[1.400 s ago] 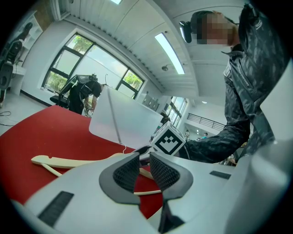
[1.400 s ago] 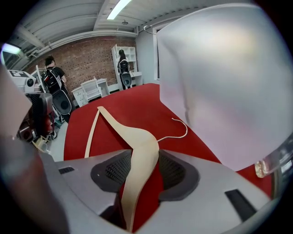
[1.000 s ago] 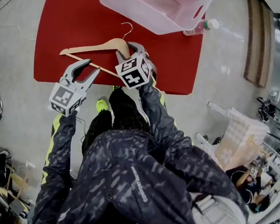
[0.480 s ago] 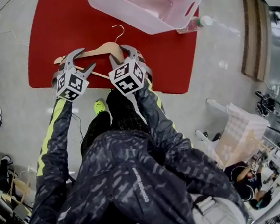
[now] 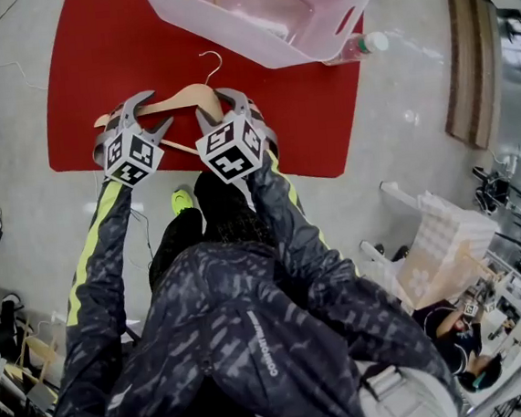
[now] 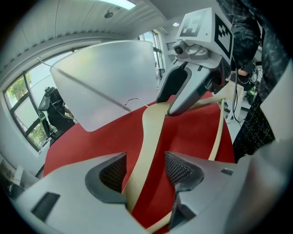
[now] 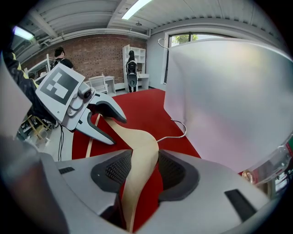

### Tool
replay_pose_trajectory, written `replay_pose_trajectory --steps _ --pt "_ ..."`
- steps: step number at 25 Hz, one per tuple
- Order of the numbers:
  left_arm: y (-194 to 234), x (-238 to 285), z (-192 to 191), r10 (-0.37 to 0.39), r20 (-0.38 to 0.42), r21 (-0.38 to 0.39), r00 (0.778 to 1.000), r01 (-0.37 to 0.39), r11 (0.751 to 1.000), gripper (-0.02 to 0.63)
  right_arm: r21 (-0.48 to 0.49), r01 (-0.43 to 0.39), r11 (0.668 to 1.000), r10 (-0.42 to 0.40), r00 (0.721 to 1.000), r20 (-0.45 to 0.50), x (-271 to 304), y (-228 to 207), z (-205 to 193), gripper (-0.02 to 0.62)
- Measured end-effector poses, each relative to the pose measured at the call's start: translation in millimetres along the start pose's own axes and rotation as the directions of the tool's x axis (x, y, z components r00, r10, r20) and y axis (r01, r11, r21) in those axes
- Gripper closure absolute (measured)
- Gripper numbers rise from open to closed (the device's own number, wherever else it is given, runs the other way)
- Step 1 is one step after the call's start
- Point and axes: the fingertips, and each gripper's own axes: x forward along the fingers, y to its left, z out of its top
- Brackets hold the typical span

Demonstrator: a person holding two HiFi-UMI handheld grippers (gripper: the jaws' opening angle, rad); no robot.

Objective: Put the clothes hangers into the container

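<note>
Down and inward since a second ago, the left gripper (image 5: 152, 112) now straddles the wooden hanger (image 5: 185, 96) at its left arm, fingers (image 6: 181, 167) just opened wide and not pressing. The right gripper (image 5: 220, 106) clamps the hanger's other arm near the hook. The hanger lies crosswise on the red mat (image 5: 306, 107), with the container (image 5: 351, 11) just beyond and grey floor (image 5: 419, 142) around.

We find the container (image 5: 210, 20) cut off by the top edge. A bottle (image 5: 360, 49) sits half hidden behind it. The hanger (image 5: 181, 98) seems partly covered by the right gripper (image 5: 221, 104).
</note>
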Motion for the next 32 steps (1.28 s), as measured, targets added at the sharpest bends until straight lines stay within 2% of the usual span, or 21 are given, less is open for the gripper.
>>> replay_pose_trajectory --steps 3,5,11,16,19,24,27,29,32 --pt "0.2 0.0 1.9 0.005 -0.015 0.019 1.0 -0.005 1.0 0.358 -0.004 0.0 1.0 0.0 1.0 0.001 -2.5 -2.5 -1.3 0.406" --pt "1.4 -2.6 2.8 0.014 -0.022 0.04 1.0 -0.014 0.999 0.463 -0.018 0.004 1.0 -0.004 1.0 0.002 -4.9 -2.7 -0.7 0.406" --pt "2.1 -3.4 10.5 0.003 -0.004 0.061 1.0 -0.003 0.998 0.478 -0.039 -0.006 0.999 0.007 1.0 0.021 -10.1 -8.7 3.6 0.405" --pt "-4.3 -10.2 18.5 -0.034 0.004 0.082 0.999 0.034 0.996 0.499 -0.04 -0.011 0.999 0.013 0.999 0.047 -20.1 -13.6 12.5 0.405" --pt "-2.3 -19.4 24.4 -0.033 0.012 0.089 0.999 0.032 0.996 0.499 -0.033 -0.027 0.999 0.029 0.998 0.063 -28.7 -13.2 19.6 0.406" --pt "7.1 -42.8 43.1 -0.018 0.039 0.113 0.999 0.014 0.994 0.5 -0.055 -0.009 0.998 0.014 0.995 0.102 -53.7 -12.2 40.4 0.405" --pt "12.2 -53.6 49.0 -0.007 0.035 0.133 0.999 0.002 0.991 0.499 -0.025 -0.025 0.999 0.028 0.993 0.118 -63.3 -11.3 48.2 0.402" --pt "16.4 -60.3 51.6 0.002 0.032 0.135 0.999 -0.006 0.991 0.503 0.021 -0.06 0.998 0.056 0.989 0.136 -71.4 -12.9 53.3 0.363" --pt "21.3 -74.2 58.4 0.021 0.048 0.126 0.999 -0.027 0.992 0.505 0.064 -0.123 0.99 0.114 0.985 0.13 -80.8 -12.7 55.4 0.34"
